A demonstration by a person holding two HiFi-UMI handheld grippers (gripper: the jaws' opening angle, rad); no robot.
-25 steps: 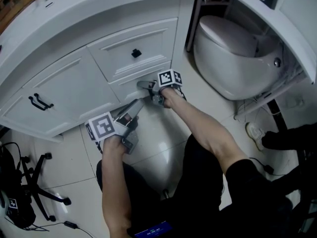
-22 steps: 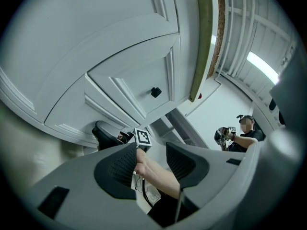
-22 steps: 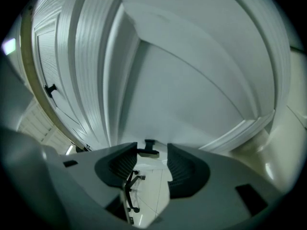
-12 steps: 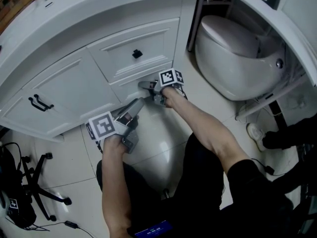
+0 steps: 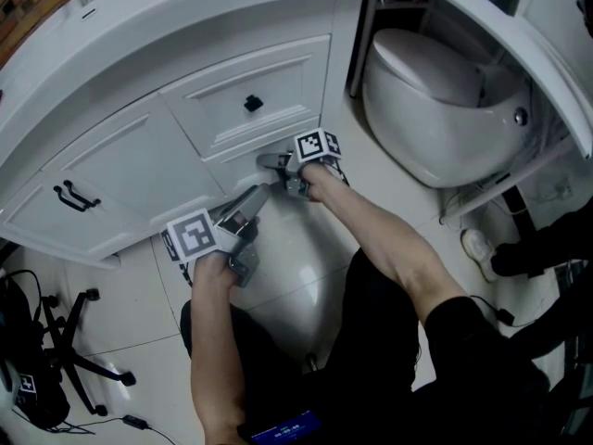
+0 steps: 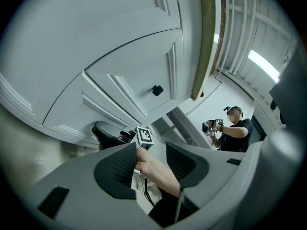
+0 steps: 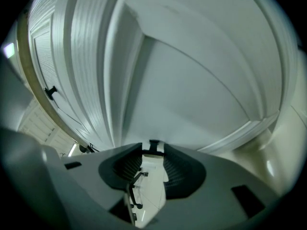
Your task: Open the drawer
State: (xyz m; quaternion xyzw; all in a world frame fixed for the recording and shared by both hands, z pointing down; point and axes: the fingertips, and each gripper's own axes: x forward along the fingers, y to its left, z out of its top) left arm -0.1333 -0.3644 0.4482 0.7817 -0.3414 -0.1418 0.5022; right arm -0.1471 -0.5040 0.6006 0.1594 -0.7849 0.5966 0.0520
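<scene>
**Head view.**
- White curved vanity cabinet (image 5: 139, 156), wall-mounted look, glossy finish.
- Upper panelled drawer (image 5: 278, 82) with a small black square knob (image 5: 253, 103).
- Lower white drawer (image 5: 236, 163) directly beneath it. Its front appears level with the neighbouring panels.
- Right gripper (image 5: 271, 161) has its tips against the lower drawer's front.
- Left gripper (image 5: 252, 197) sits just below and beside the right gripper, above the pale glossy floor tiles (image 5: 296, 267), touching nothing.
- Cabinet door to the left carries a black bar handle (image 5: 76, 193).
- White oval toilet (image 5: 435, 100) stands close on the right of the cabinet, near the right forearm.
- Black five-legged chair base (image 5: 69, 341) is at lower left, well apart.
- Pale shoe (image 5: 475, 244) lies by the toilet.

**Left gripper view.**
- Left gripper (image 6: 149, 158) has its jaws spread wide with nothing between them (only the person's right forearm (image 6: 160, 174) shows beyond the gap).
- The right gripper's marker cube (image 6: 145, 134) shows against the cabinet.
- The upper drawer's knob (image 6: 157, 90) is above it.
- A second person (image 6: 235, 128) stands far back, holding grippers.

**Right gripper view.**
- Right gripper (image 7: 153, 159) has its jaws drawn close together.
- Its tips sit either side of a small black knob on the lower drawer (image 7: 154, 146), clamped on it.
- The lower drawer's white front (image 7: 201, 90) fills the frame.
- The bar handle (image 7: 50, 91) shows at far left.
</scene>
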